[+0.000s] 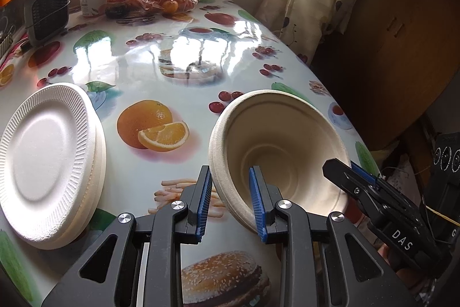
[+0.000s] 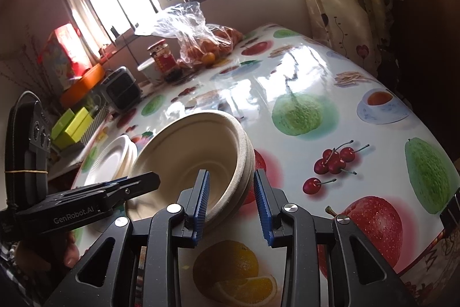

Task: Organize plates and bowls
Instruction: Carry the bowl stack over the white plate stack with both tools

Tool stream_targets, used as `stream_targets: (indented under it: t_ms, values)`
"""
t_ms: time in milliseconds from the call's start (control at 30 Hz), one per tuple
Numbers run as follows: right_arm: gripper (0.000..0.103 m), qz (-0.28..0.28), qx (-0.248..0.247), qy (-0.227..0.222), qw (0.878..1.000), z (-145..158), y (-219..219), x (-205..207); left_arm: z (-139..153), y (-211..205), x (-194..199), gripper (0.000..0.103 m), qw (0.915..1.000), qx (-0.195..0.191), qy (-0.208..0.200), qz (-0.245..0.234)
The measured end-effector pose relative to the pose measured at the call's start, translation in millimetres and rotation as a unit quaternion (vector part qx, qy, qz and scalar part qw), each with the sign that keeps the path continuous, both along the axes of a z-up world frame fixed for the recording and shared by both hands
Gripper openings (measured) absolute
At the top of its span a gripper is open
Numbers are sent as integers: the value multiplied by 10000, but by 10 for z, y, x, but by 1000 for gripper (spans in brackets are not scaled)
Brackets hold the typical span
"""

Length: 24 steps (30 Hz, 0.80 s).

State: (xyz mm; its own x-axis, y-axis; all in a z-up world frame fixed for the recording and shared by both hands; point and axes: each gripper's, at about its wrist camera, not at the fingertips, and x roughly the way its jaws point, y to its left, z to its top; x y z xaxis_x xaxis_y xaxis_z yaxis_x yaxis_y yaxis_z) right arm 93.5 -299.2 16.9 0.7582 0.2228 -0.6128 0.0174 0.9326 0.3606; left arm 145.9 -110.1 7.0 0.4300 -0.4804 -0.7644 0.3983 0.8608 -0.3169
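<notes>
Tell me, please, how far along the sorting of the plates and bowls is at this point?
Done: the white plates sit in one stack on the table. In hand: the nested bowls are tilted, with the left gripper and the right gripper each straddling the rim on opposite sides. Whether the pads are pressing is unclear. Left: setting the bowls flat, probably beside the plates.
</notes>
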Motion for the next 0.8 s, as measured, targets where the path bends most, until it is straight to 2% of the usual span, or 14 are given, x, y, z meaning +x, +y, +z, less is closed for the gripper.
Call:
stream_targets:
  t_ms: [367,800]
  values:
    - [31,215,-8,-101,9997,122,196,99,128,205,11,28,9997,-3,-124,221]
    - [31,730,-52,-202,9971,242,541,313,244,578,20,28,9972,27,-235,710]
